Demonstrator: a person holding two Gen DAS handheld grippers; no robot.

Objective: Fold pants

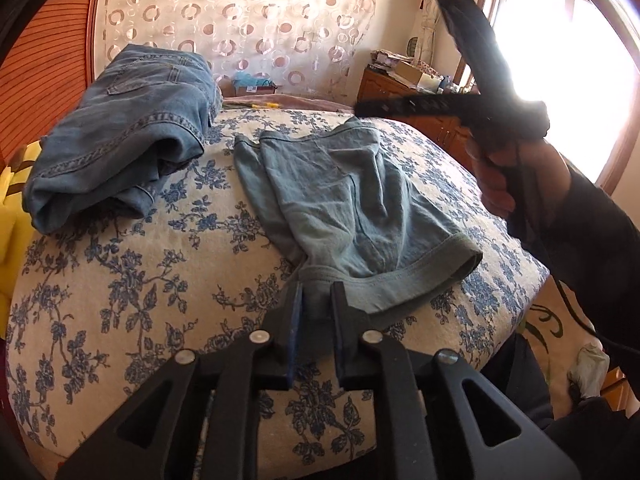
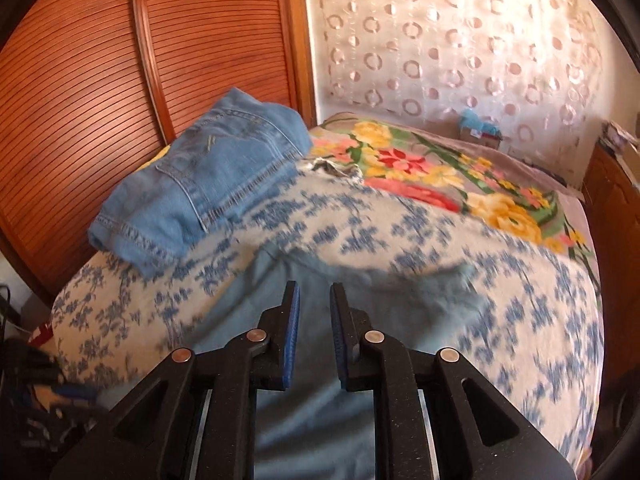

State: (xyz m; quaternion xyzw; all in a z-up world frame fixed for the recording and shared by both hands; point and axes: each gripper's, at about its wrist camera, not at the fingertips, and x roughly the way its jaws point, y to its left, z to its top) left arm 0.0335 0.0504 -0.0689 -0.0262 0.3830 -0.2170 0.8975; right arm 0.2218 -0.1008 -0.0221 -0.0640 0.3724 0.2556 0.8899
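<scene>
My left gripper (image 1: 317,296) sits low over the bed, its jaws a narrow gap apart, with the hem of the light green shorts (image 1: 352,200) lying in that gap. The pads do not seem to press on the cloth, so I read it as slightly parted and holding nothing. From there the shorts spread out toward 12 o'clock across the blue-flowered bedspread (image 1: 132,280), lying crumpled and roughly folded, waistband end farthest from me.

At 10 o'clock from that gripper, well apart from the shorts, a pair of folded blue jeans (image 1: 124,128) rests near the edge of the bed, against the slatted wooden panel (image 1: 48,60). At 2 o'clock I see a hand (image 1: 504,176) in a dark sleeve carrying my right gripper, raised above the bed against a bright window (image 1: 560,40).

In the right wrist view, my right gripper (image 2: 315,300) also shows its jaws a little apart, blue pads (image 2: 295,320) visible, with nothing clamped between them. The shorts lie blurred below and ahead of it. The jeans sit at 10 o'clock from this gripper, and a bright flowered blanket (image 2: 440,176) lies at 1 o'clock beyond the bedspread. A curtain with ring patterns (image 2: 460,40) hangs behind the bed.
</scene>
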